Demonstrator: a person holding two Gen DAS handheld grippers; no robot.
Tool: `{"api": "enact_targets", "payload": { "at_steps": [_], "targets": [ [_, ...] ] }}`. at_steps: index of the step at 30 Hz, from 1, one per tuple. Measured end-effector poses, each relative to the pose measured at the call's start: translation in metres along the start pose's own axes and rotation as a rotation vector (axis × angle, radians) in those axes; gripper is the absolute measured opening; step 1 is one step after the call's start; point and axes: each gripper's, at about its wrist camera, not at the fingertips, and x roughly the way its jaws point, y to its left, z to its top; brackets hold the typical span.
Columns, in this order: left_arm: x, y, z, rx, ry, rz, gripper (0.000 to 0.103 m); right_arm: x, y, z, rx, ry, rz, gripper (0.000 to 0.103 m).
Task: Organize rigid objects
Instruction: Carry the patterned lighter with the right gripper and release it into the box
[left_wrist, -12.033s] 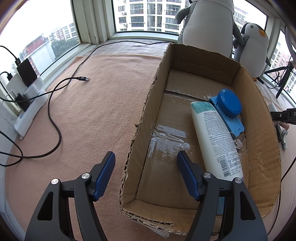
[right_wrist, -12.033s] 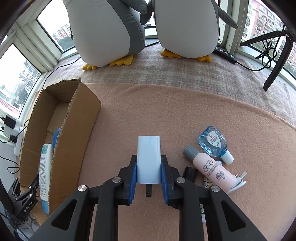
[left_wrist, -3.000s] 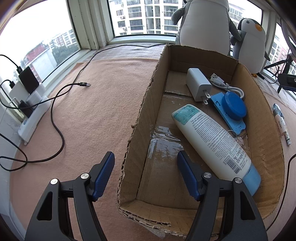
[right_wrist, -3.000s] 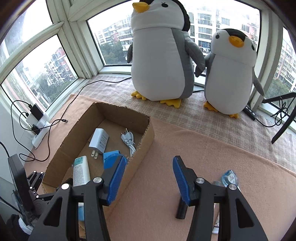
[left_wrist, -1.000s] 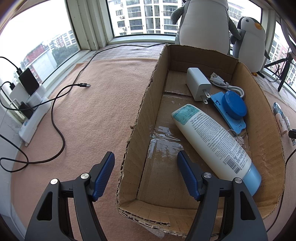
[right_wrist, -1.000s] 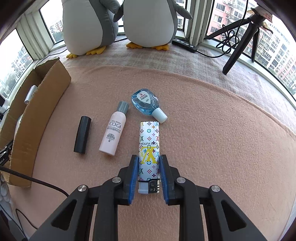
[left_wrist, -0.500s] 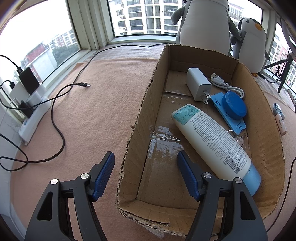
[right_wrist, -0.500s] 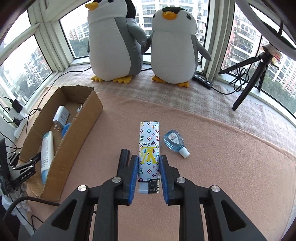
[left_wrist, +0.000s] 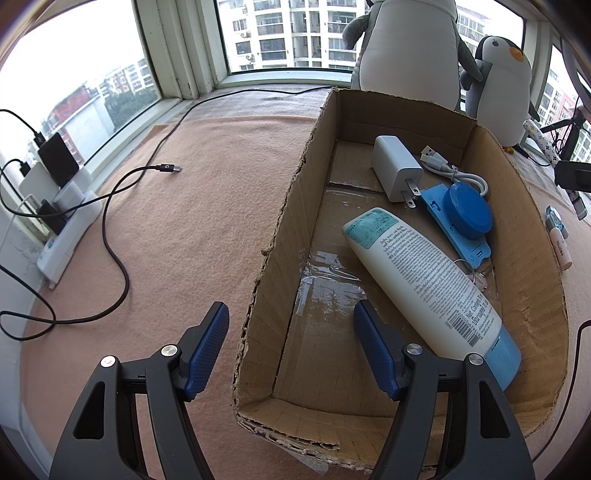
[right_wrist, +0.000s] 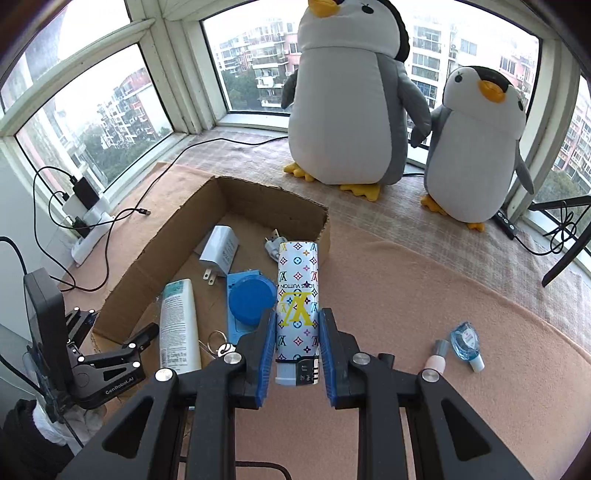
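My right gripper (right_wrist: 297, 328) is shut on a white patterned lighter (right_wrist: 297, 295) and holds it in the air over the near right wall of the cardboard box (right_wrist: 173, 236). The box (left_wrist: 280, 221) holds a white charger (left_wrist: 395, 166) with cable, a blue round-lidded case (left_wrist: 467, 208), keys and a white lotion tube (left_wrist: 424, 280). My left gripper (left_wrist: 291, 349) is open and empty, straddling the box's left wall near its front corner. A pink bottle (right_wrist: 436, 356) and a small blue bottle (right_wrist: 466, 341) lie on the blanket to the right.
Two plush penguins (right_wrist: 351, 96) stand at the window behind the box. A power strip with plugs (left_wrist: 55, 206) and black cables (left_wrist: 118, 206) lie at the left. A black tripod leg (right_wrist: 565, 236) is at the far right.
My right gripper has lifted the patterned lighter off the blanket and carried it left over the box. The left gripper has not moved.
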Motion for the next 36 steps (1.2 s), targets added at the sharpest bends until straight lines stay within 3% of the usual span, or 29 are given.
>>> {"api": "enact_targets", "payload": {
  "at_steps": [10,31,36],
  "targets": [
    [0.000,0.000,0.000,0.000,0.000,0.000,0.071,0.031,0.039,0.006,-0.035,0.045,0.061,0.021],
    [0.000,0.001,0.000,0.000,0.000,-0.001,0.071,0.043,0.061,0.008,-0.076,0.057,0.090,0.021],
    [0.000,0.001,0.000,-0.001,0.000,-0.001,0.071,0.039,0.062,0.008,-0.083,0.037,0.078,0.051]
  ]
}}
